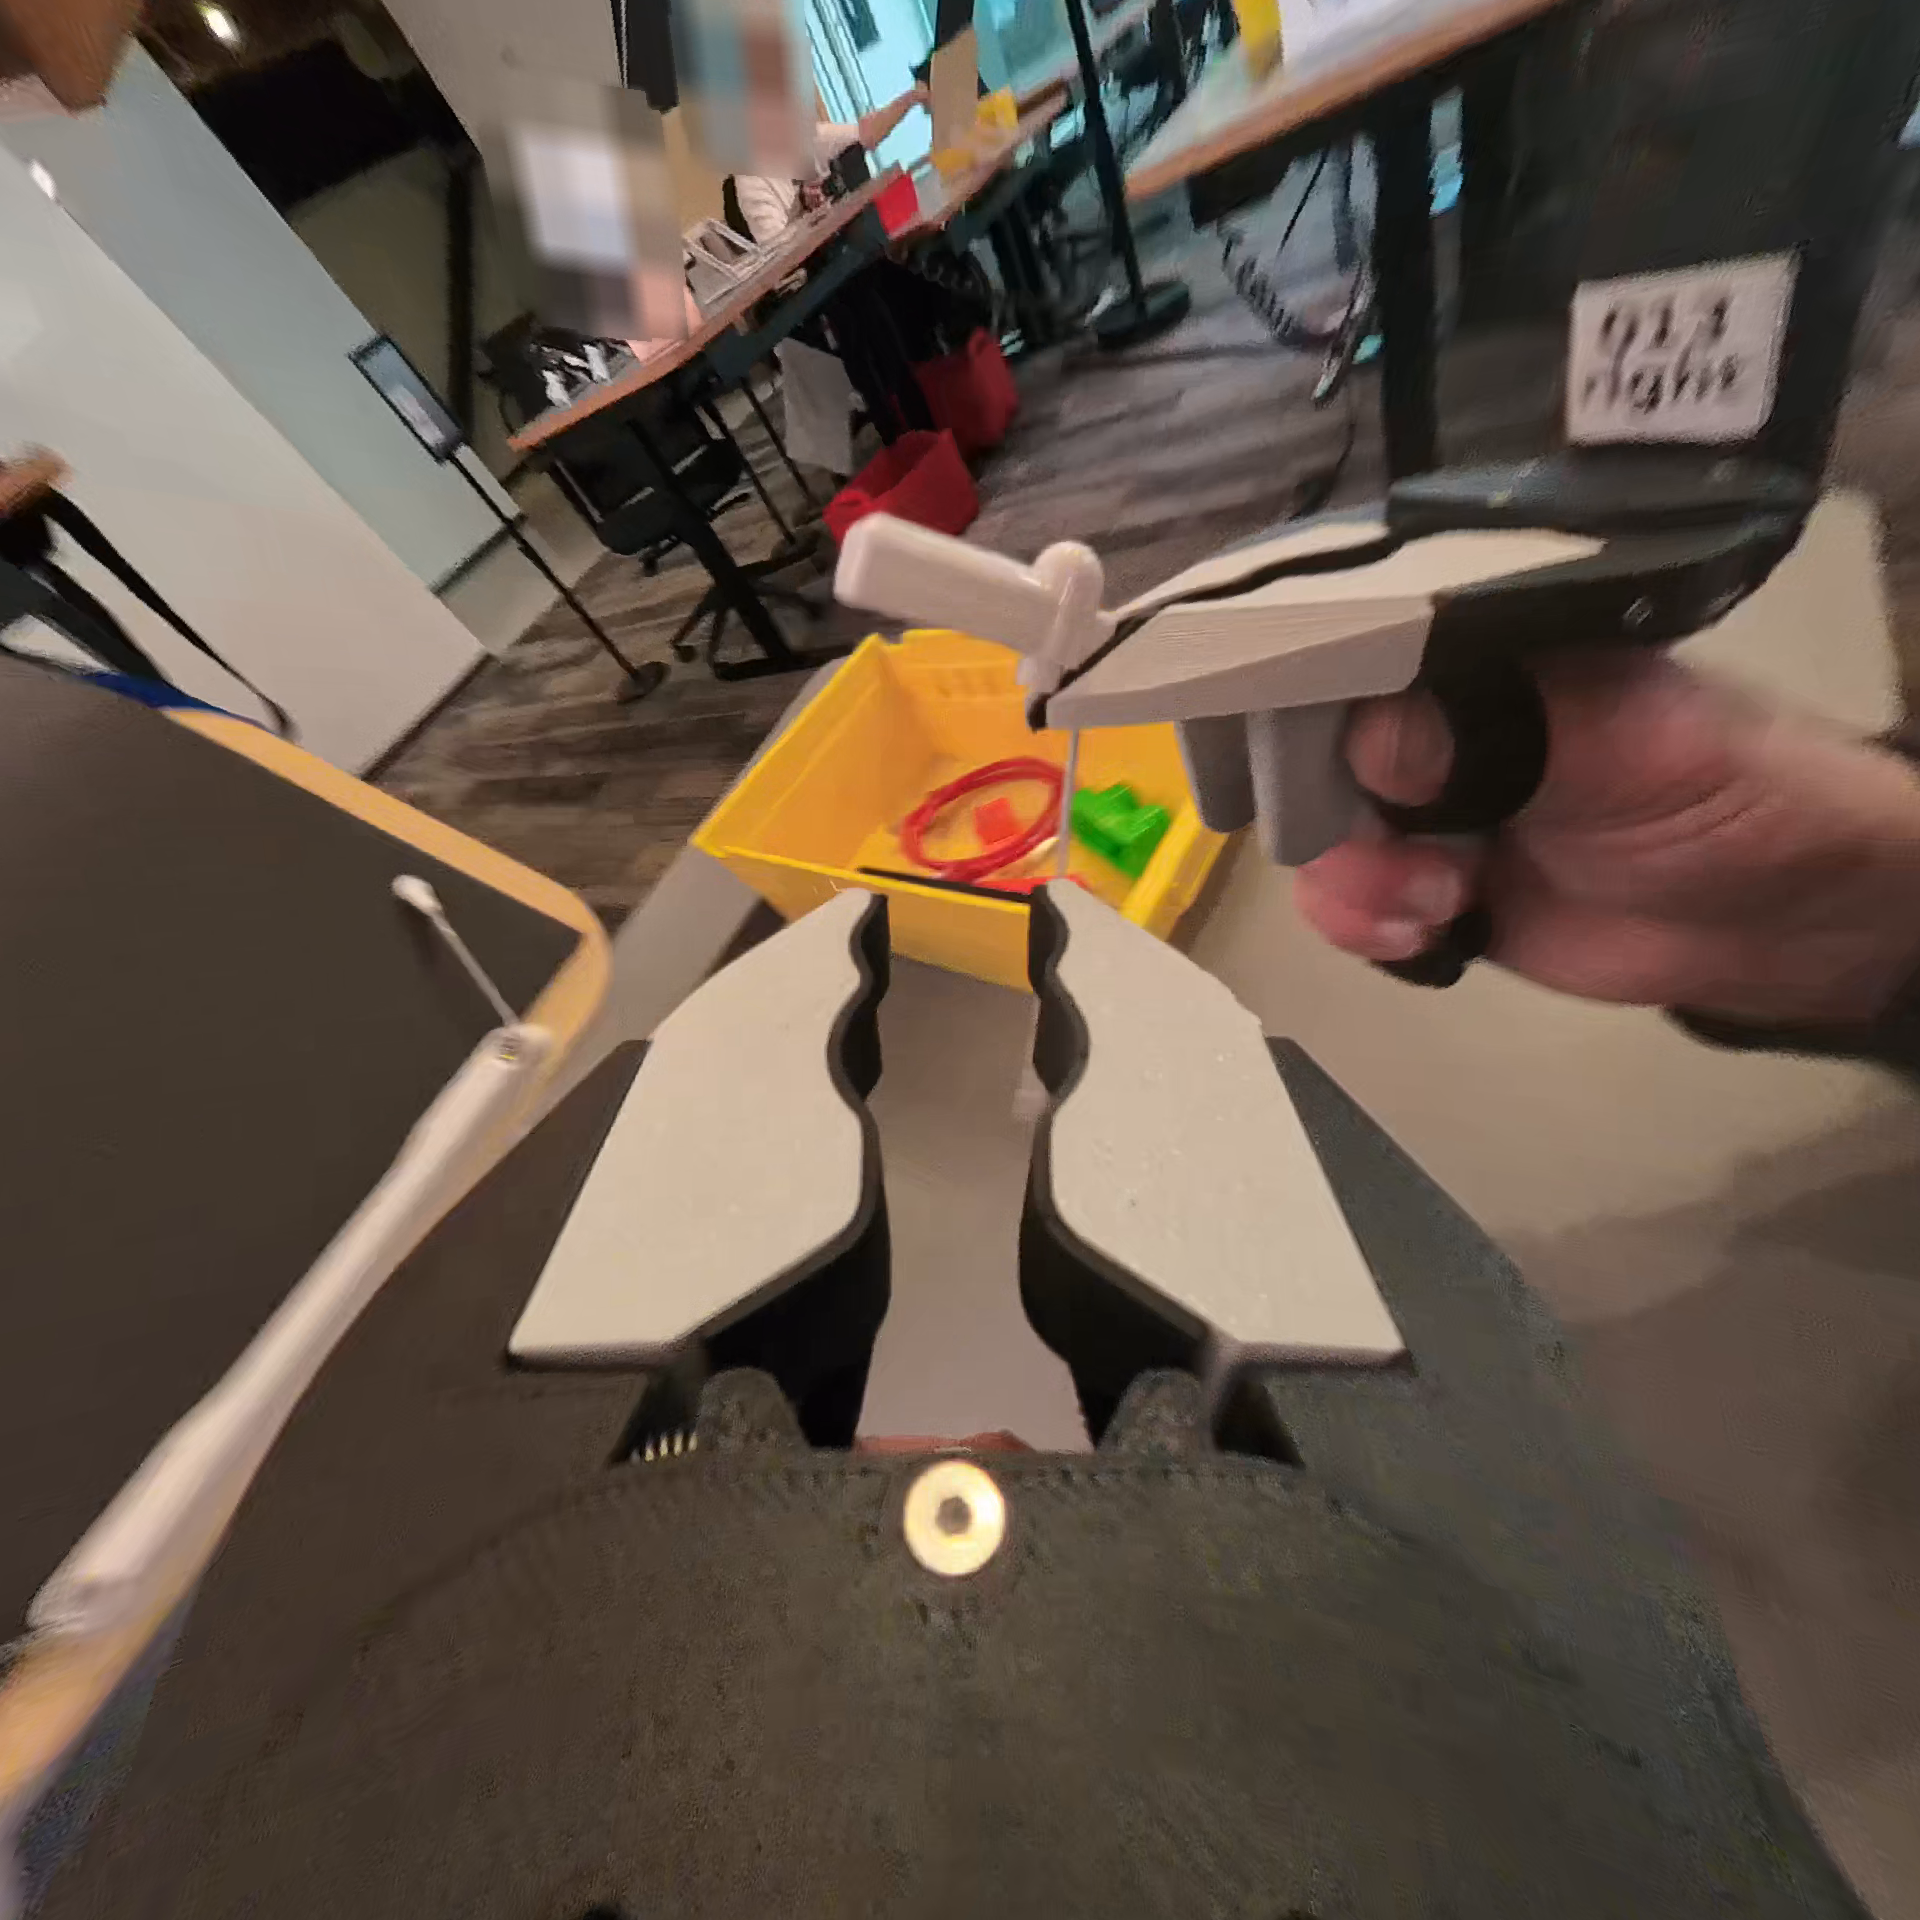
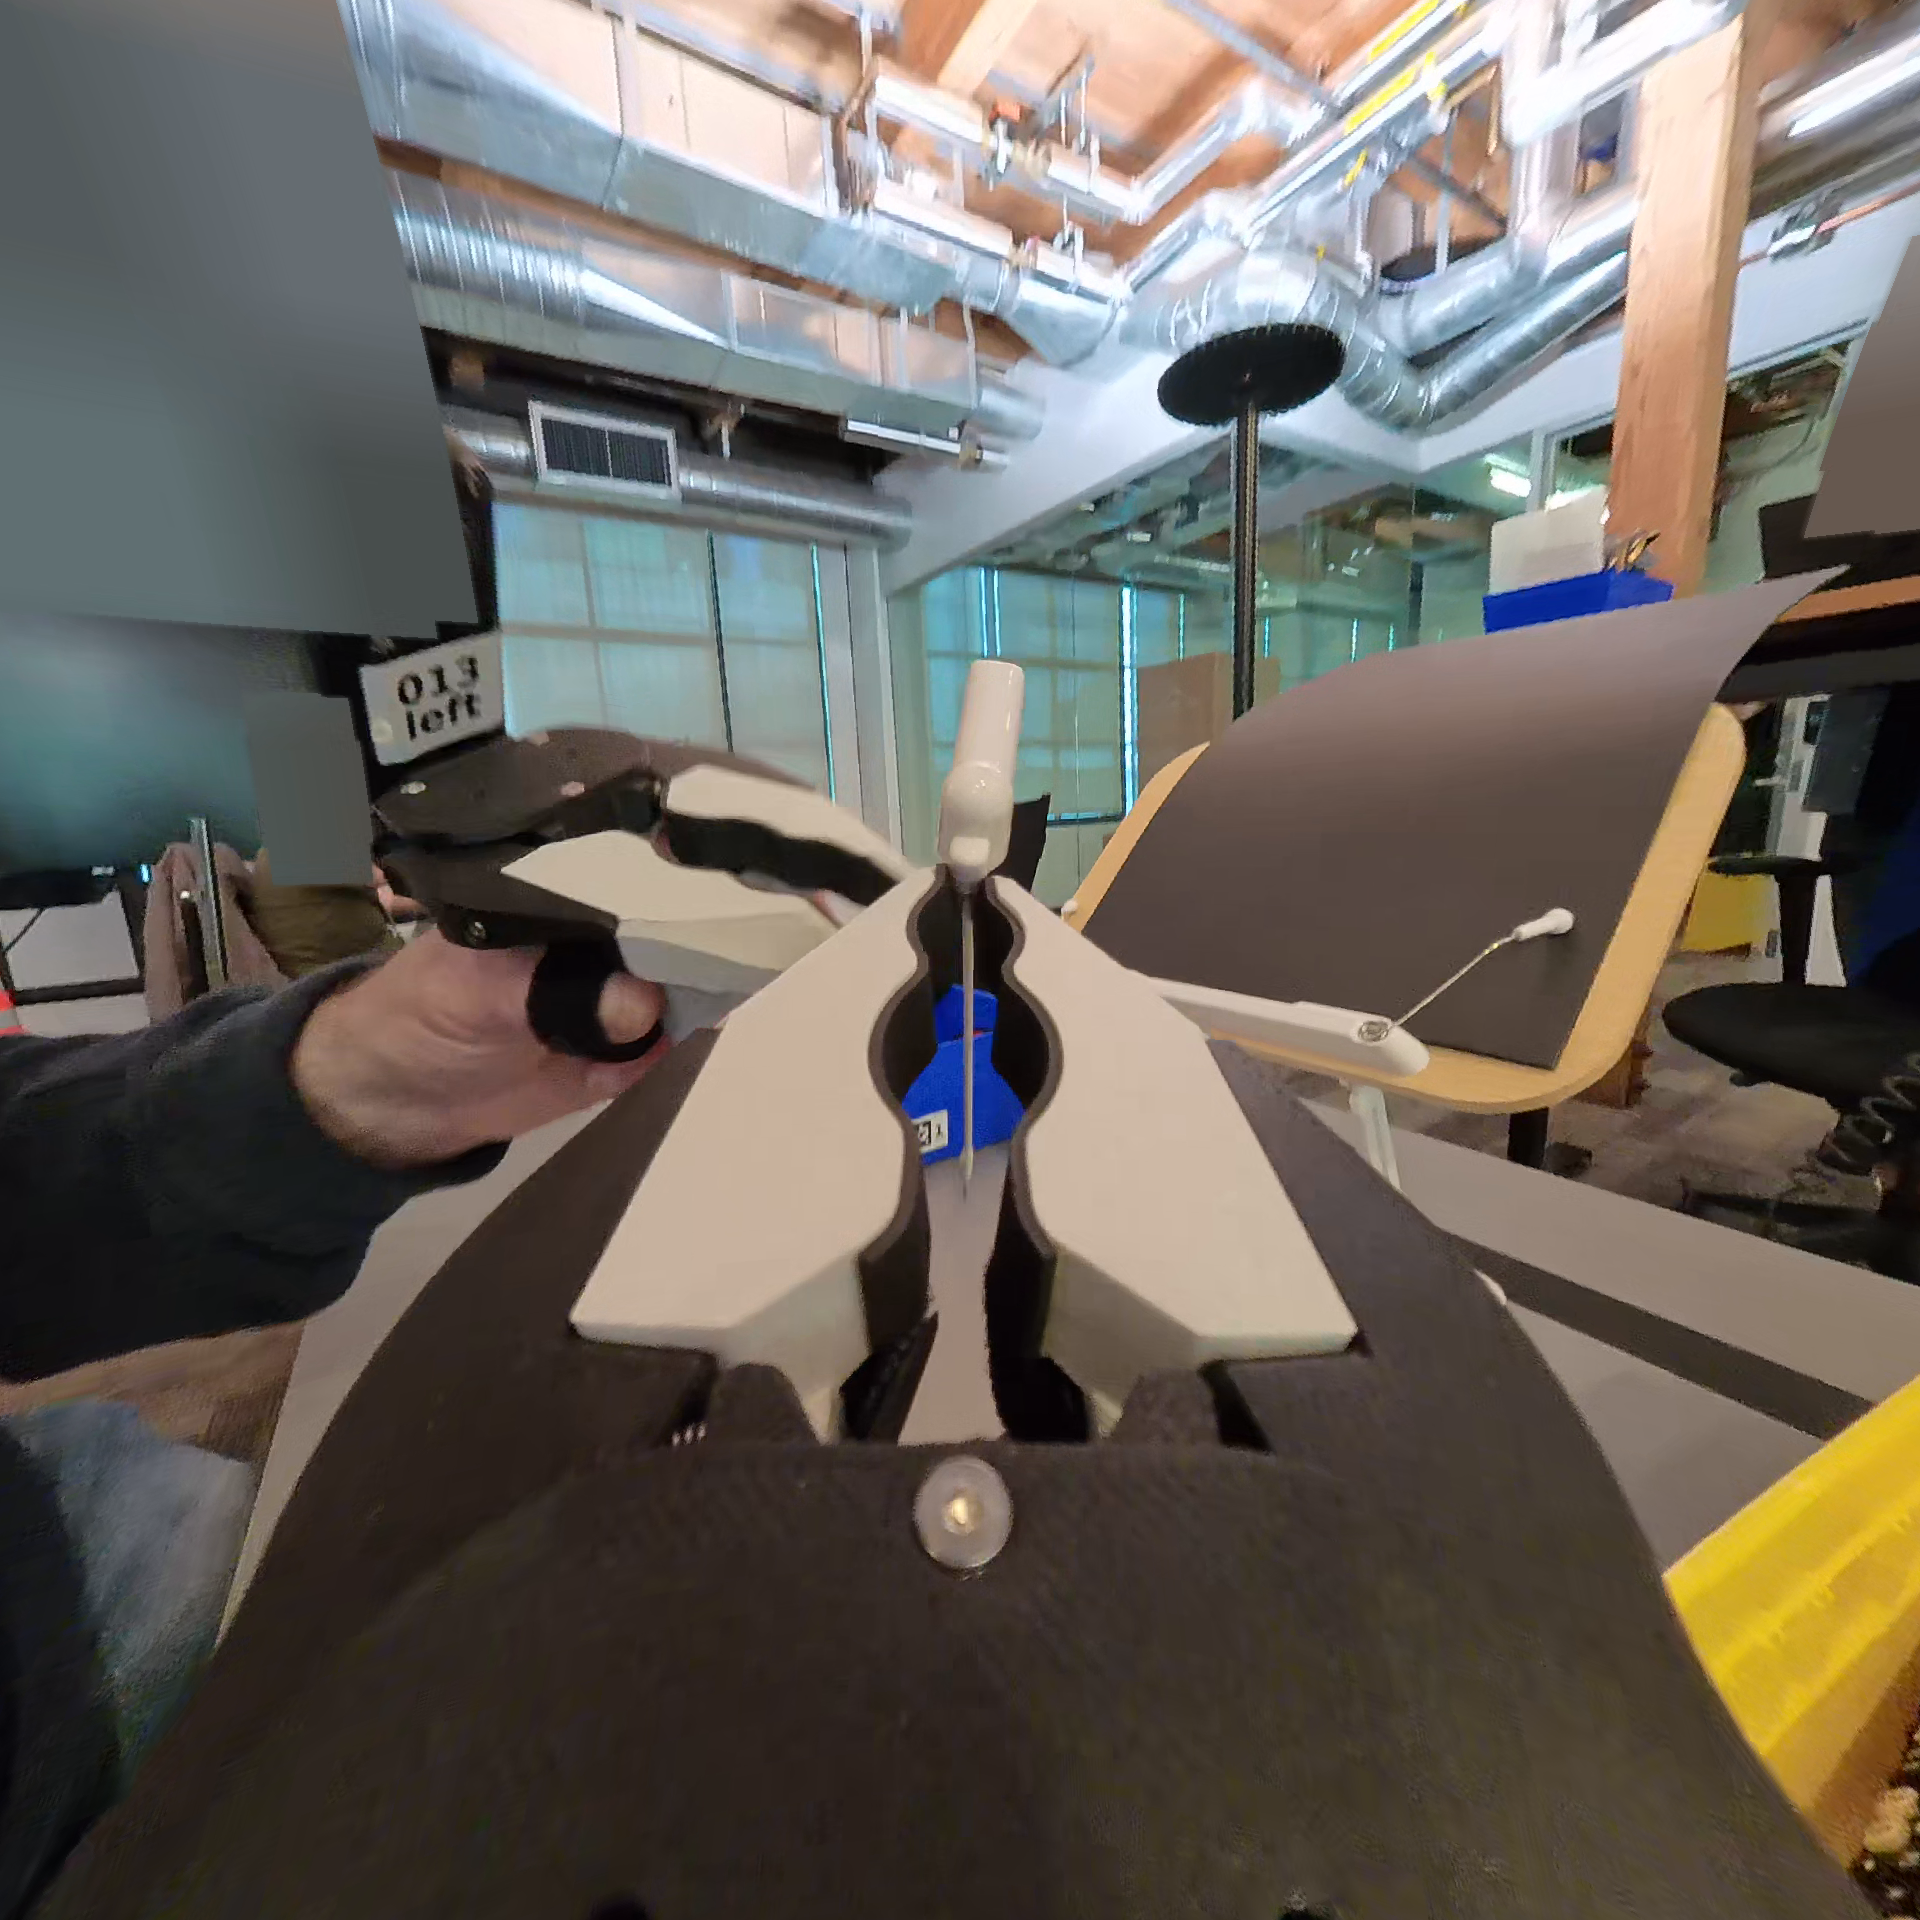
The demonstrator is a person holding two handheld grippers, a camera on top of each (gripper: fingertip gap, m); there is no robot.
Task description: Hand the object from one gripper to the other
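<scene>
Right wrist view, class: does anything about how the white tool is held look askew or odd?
Yes. The right hand-held gripper pinches the white tool only at its fingertips, where the handle meets the thin metal shaft. The handle sticks out beyond the tips and the shaft runs back through the gap, touching nothing. The left hand-held gripper is open and empty.
</scene>
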